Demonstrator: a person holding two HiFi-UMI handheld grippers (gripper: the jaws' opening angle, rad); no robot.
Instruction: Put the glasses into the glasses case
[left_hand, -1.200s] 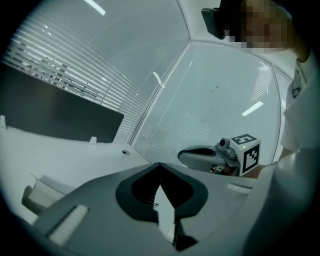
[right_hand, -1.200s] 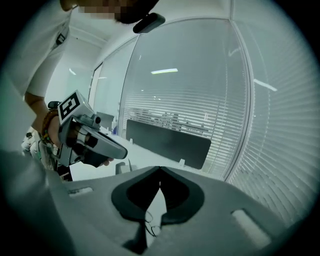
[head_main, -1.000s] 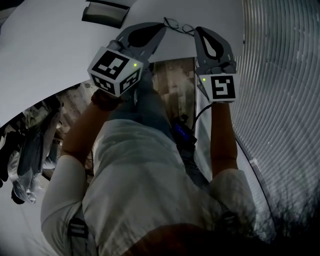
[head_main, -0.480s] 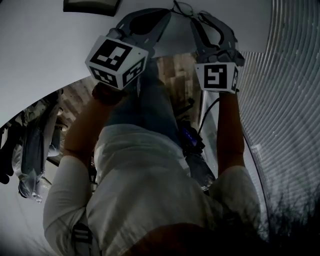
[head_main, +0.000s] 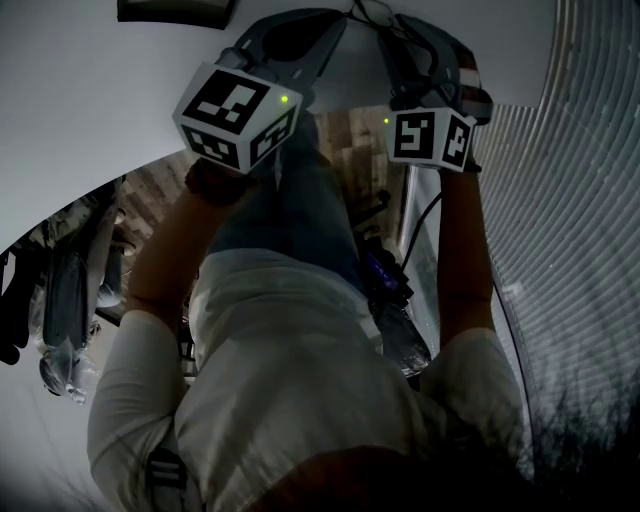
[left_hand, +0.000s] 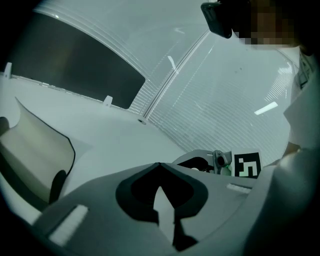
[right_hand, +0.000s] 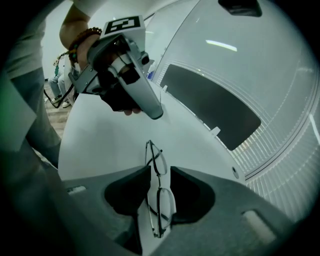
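Note:
Thin dark-framed glasses lie folded on the white table, in the gap between my right gripper's jaws. Those jaws have just been opening and stand apart, with no pad pressing the frame. In the head view the glasses show at the top edge, by the right gripper. The open glasses case, pale inside with a dark rim, sits on the table left of my left gripper. That gripper is shut and empty. The case is also at the head view's top left.
A dark rectangular panel lies flat in the table beyond the glasses. A ribbed white wall curves along the right side. My left gripper hovers just behind the glasses. The table's near edge drops to a wooden floor.
Both grippers have sunk toward the table, shifting up the head view. The right gripper rolled and its jaws parted, leaving the glasses on the table between them.

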